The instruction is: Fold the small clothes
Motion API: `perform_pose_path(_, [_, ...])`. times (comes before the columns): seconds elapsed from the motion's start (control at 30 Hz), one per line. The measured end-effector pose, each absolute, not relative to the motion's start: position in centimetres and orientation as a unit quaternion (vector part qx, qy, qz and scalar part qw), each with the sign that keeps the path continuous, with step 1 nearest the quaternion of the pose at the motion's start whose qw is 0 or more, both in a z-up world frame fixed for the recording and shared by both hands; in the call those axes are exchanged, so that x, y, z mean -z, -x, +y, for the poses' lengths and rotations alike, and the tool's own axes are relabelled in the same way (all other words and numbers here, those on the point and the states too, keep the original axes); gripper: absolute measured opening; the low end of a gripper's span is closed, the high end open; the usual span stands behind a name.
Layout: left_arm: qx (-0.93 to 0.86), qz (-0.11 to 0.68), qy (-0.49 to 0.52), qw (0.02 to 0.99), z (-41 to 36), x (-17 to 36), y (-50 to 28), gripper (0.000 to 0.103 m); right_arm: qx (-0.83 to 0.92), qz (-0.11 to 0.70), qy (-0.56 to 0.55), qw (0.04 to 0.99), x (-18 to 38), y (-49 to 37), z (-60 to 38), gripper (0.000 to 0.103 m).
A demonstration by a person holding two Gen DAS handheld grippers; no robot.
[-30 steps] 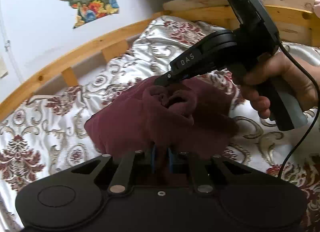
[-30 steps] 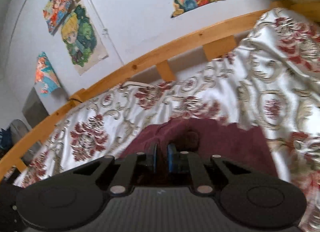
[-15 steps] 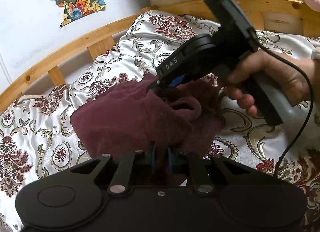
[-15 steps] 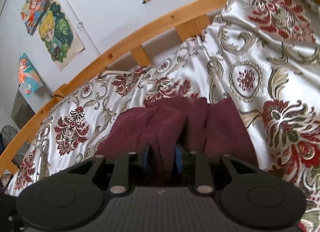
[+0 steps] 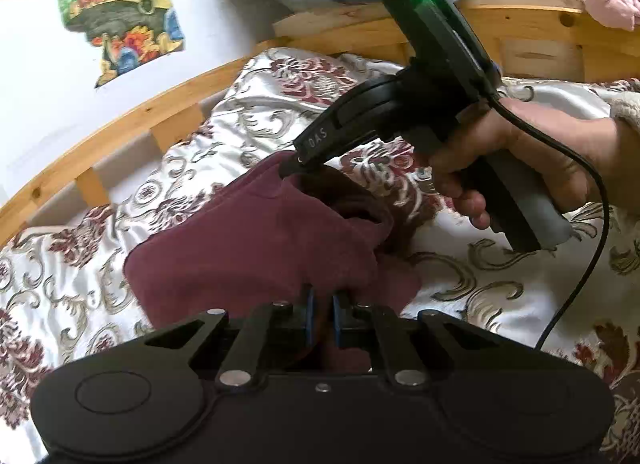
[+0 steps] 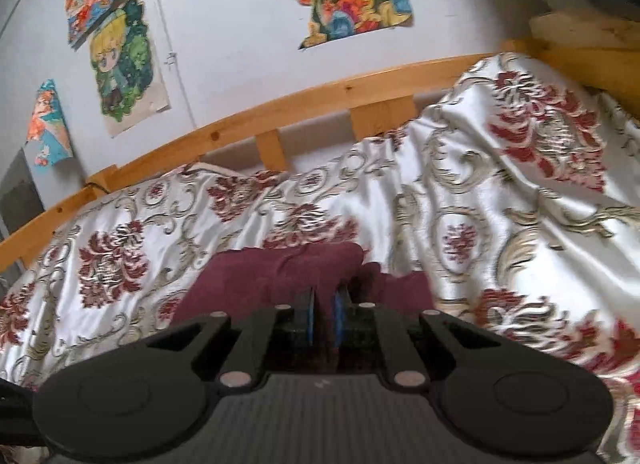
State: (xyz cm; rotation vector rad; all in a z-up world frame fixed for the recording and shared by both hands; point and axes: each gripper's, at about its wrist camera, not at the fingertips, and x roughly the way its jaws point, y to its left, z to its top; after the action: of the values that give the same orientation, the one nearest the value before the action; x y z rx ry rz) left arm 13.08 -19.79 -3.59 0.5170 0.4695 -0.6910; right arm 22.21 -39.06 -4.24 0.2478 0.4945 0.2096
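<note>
Moved: right gripper point(image 6: 324, 314) just reclamped maroon garment point(image 5: 256, 248); left gripper point(image 5: 322, 314) stays clamped on it. Step: mid-fold. Next: lay flat on bedspread point(image 6: 460, 200).

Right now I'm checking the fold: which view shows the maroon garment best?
The left wrist view: the maroon garment shows nearly whole, bunched on the bedspread, pinched by both claws. The right wrist view shows only a strip of it beyond the right claw.
</note>
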Motion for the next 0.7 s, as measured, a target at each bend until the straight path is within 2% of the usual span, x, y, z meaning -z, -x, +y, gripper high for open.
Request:
perform_pose_path(0.4, [0.346,0.242,-0.241,0.874,-21.1,4.6,-13.3,0.01,-0.07,0.275,-0.123,0.951,5.4,-22.2,-41.0,0.012])
perform_pose_path(0.53, [0.348,0.252,-0.229,0.874,-20.6,4.5,-13.5,0.012,-0.08,0.288,-0.155,0.942,6.0,-22.5,-41.7,0.013])
perform_pose_path(0.67, [0.349,0.269,-0.196,0.876,-19.8,4.1,-13.9,0.014,-0.087,0.286,-0.204,0.932,6.6,-22.8,-42.9,0.033])
perform_pose_path(0.7, [0.348,0.274,-0.187,0.877,-19.6,4.0,-14.1,0.014,-0.089,0.285,-0.218,0.929,6.7,-23.0,-43.2,0.035])
